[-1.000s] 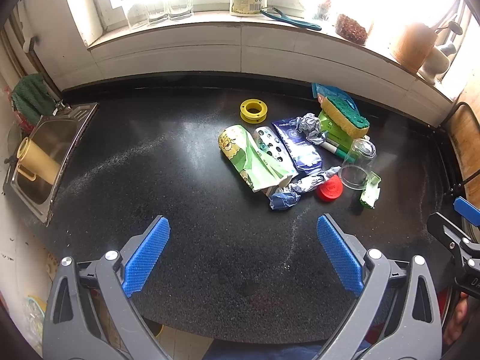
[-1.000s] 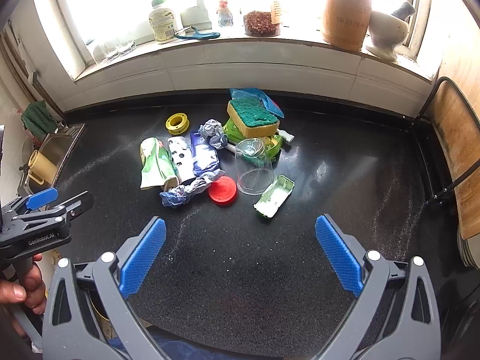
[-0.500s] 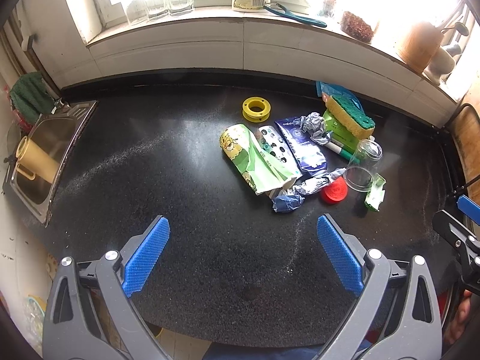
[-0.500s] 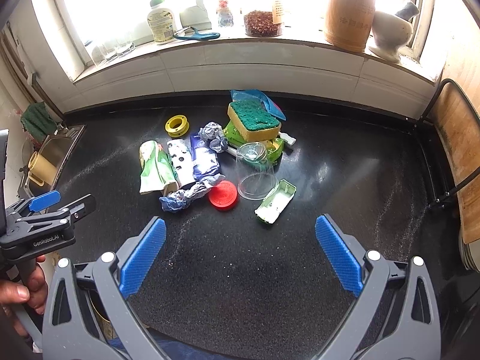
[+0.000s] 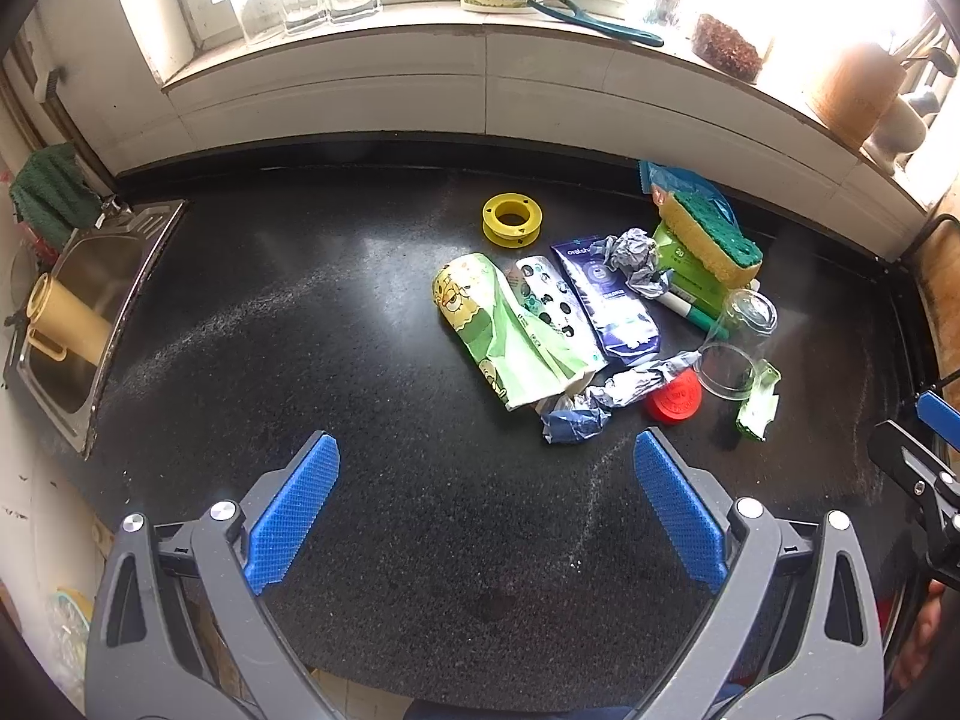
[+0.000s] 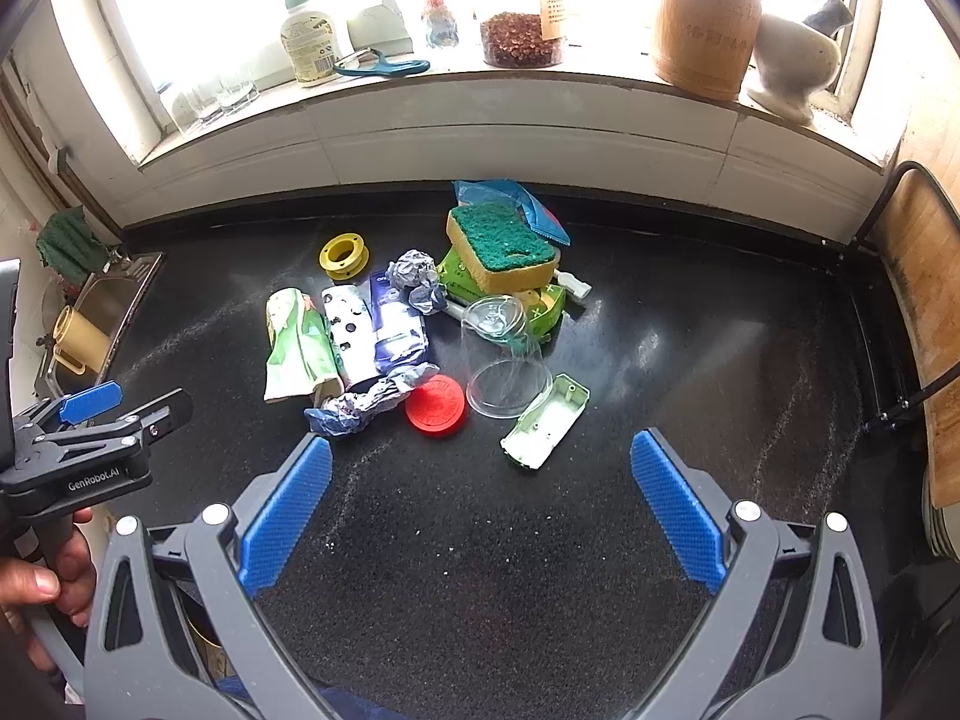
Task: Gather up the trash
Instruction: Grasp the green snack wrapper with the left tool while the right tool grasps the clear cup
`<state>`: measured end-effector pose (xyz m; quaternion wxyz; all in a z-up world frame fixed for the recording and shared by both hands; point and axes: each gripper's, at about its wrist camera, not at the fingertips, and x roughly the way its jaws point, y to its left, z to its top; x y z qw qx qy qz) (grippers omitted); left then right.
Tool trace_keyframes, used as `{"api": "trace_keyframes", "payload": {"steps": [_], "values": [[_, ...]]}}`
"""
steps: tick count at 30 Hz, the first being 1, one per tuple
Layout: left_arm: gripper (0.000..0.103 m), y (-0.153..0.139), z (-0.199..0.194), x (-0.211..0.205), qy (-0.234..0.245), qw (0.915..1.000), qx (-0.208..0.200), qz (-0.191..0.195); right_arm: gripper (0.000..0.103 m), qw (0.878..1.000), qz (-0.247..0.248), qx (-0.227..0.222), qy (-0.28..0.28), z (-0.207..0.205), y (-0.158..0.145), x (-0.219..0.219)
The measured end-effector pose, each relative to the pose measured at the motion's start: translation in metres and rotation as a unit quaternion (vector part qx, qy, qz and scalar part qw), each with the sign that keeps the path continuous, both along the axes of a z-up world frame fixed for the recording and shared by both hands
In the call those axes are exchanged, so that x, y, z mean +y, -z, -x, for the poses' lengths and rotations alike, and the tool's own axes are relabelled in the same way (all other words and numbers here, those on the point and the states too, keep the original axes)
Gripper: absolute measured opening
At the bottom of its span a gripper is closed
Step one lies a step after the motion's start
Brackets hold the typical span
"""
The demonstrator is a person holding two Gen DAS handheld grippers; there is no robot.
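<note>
A pile of trash lies mid-counter: a green cartoon wrapper (image 5: 504, 330) (image 6: 294, 342), a spotted packet (image 5: 549, 306), a blue pouch (image 5: 606, 300) (image 6: 396, 324), a crumpled foil ball (image 5: 633, 255) (image 6: 414, 279), a twisted foil wrapper (image 5: 606, 399) (image 6: 369, 402), a red lid (image 5: 675, 396) (image 6: 435, 405), a clear cup (image 5: 735, 342) (image 6: 504, 360) on its side and a small green tray (image 6: 546, 420). My left gripper (image 5: 486, 510) hovers open over bare counter short of the pile. The right gripper (image 6: 480, 504) is open too, just short of the red lid.
A sponge (image 6: 501, 246) rests on a green box, with a yellow spool (image 5: 512, 219) behind the pile. A sink (image 5: 90, 312) with a tan mug sits at the left. The windowsill (image 6: 420, 75) carries a bottle, glasses and jars. A wooden board (image 6: 924, 312) leans at the right.
Both grippers have moved a little forward toward the pile; the trash sits slightly lower and nearer in each view. Both stay open and nothing was picked up.
</note>
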<state>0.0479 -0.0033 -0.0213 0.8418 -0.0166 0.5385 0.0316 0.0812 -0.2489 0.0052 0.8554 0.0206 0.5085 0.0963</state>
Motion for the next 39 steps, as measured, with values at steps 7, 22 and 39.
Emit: {"api": "trace_keyframes", "payload": {"steps": [7, 22, 39], "values": [[0.096, 0.020, -0.021, -0.001, -0.007, 0.9998, 0.017, -0.002, 0.097, 1.000, 0.001, 0.011, -0.008, -0.020, 0.020, 0.001], [0.086, 0.126, -0.109, 0.007, -0.032, 0.9971, 0.066, 0.020, 0.085, 0.998, 0.014, 0.051, -0.038, -0.094, 0.123, 0.020], [0.044, 0.083, -0.073, 0.023, -0.001, 0.9992, 0.024, 0.032, 0.036, 0.999, -0.018, 0.011, -0.048, -0.065, 0.077, 0.015]]}}
